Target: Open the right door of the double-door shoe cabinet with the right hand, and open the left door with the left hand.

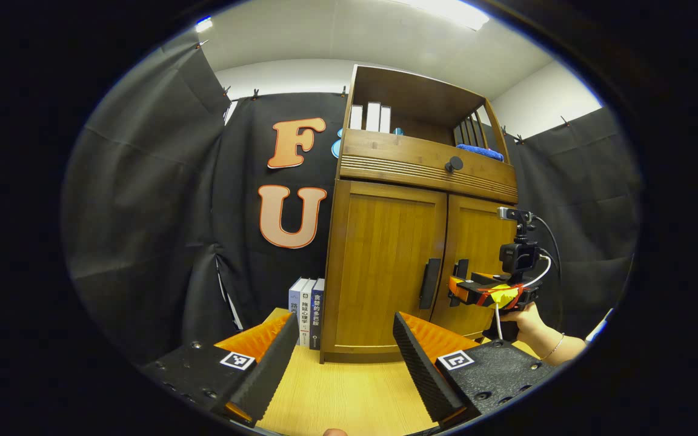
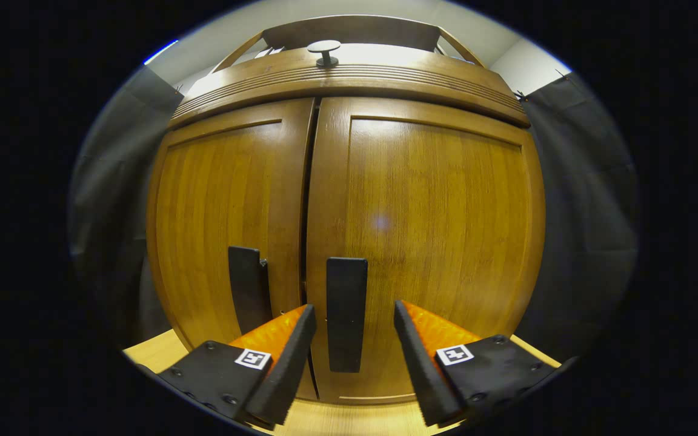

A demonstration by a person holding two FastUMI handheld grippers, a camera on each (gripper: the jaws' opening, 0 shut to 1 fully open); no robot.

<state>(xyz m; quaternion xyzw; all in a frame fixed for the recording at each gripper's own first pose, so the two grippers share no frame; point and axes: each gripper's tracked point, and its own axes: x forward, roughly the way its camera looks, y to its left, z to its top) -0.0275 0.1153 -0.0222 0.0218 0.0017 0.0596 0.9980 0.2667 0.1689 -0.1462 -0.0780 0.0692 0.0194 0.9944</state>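
At the cabinet, both doors were closed.
Your right gripper was spread around the right handle; your left gripper was spread, well back.

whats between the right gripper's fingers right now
In the right gripper view, the right door's black handle stands in the gap of the open right gripper, with clear space on both sides; neither of its fingers touches it.

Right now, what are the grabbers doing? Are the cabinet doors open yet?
Right gripper open, fingers either side of the right door handle, not clamped. Left gripper open, back from the cabinet. Both doors shut. Nothing in the way.
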